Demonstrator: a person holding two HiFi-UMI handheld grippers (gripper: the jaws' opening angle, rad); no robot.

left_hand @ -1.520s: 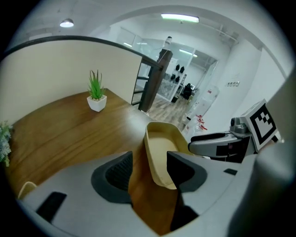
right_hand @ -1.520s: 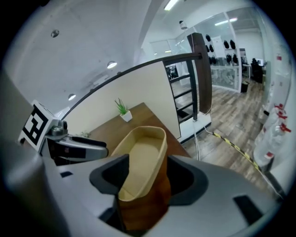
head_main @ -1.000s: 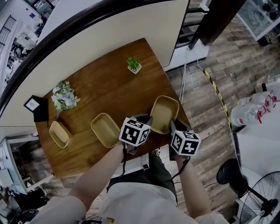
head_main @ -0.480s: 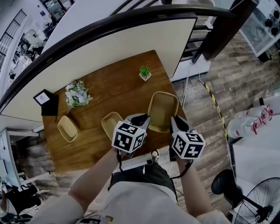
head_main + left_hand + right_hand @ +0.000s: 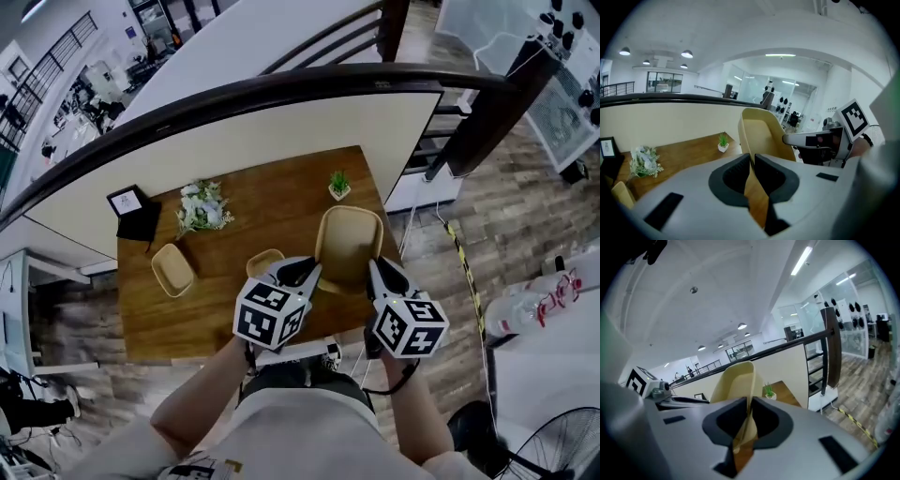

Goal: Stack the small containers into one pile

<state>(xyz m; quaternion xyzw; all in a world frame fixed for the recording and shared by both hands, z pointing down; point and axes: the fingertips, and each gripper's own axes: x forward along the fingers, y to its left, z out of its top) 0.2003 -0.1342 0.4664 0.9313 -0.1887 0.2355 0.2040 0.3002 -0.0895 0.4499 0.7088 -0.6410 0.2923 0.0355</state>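
A large beige container [image 5: 349,246] is held up above the wooden table [image 5: 216,314], gripped from both sides. My left gripper [image 5: 305,272] is shut on its left rim, the thin wall pinched between the pads [image 5: 752,161]. My right gripper [image 5: 380,275] has the right rim between its jaws [image 5: 750,413], which are closing and pressing on it. The container [image 5: 761,133] stands tilted up, its hollow facing the left gripper view. A medium beige container [image 5: 262,263] lies on the table just left of my left gripper. A smaller one [image 5: 173,270] lies further left.
A flower bunch [image 5: 202,208], a black picture frame [image 5: 134,208] and a small potted plant [image 5: 338,185] stand along the table's far side by a cream wall with a dark rail. The table's right edge drops to plank floor with a yellow-black cable [image 5: 461,267].
The large container has come up off the table's right side and now hangs tilted between both grippers. The head view has swung, so the table sits further from me in the picture.
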